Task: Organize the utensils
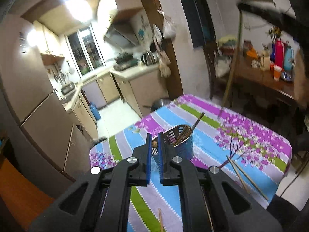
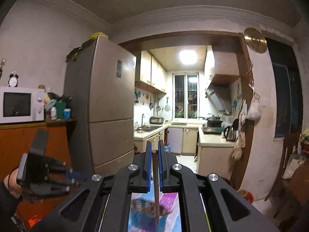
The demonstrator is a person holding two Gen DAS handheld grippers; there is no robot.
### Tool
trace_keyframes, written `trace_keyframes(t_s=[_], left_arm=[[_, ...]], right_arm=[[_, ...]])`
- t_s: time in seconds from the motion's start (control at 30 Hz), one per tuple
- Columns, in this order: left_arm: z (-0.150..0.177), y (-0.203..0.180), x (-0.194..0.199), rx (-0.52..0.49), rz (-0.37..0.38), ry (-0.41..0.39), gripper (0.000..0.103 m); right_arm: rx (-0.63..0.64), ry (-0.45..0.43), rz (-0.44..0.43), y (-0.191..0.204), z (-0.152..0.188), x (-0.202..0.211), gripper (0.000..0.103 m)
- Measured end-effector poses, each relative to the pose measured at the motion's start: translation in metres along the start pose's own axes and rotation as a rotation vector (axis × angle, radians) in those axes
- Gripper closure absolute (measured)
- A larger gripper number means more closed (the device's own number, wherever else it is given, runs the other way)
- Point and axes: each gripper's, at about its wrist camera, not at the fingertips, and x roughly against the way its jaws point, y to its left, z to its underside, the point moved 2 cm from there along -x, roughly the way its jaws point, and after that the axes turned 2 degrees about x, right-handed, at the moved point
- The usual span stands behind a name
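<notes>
Right tongs [image 2: 154, 152] pinching a brown chopstick [image 2: 156, 185] upright, left tongs [image 1: 154, 141] narrowly parted, nothing held, blue utensil holder [image 1: 180, 141] on the desk [image 1: 251, 135], loose chopsticks [image 1: 245, 176] beside

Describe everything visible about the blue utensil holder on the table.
The blue utensil holder is a ribbed, slotted plastic-looking cup standing upright on the floral striped tablecloth. Several brown chopsticks lean inside it, tips up. The left gripper hovers close in front, partly hiding its near side. More chopsticks lie loose on the cloth to its right.
</notes>
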Motion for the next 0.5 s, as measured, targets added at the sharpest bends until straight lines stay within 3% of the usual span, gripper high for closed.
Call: trace_keyframes(t_s=[0.2, 0.5], left_arm=[[-0.029, 0.011, -0.021, -0.003, -0.005, 0.093, 0.098], [-0.044, 0.031, -0.064, 0.065, 0.020, 0.241, 0.098]], right_arm=[[-0.002, 0.034, -0.027, -0.011, -0.010, -0.058, 0.096], [-0.038, 0.157, -0.035, -0.022, 0.032, -0.132, 0.096]])
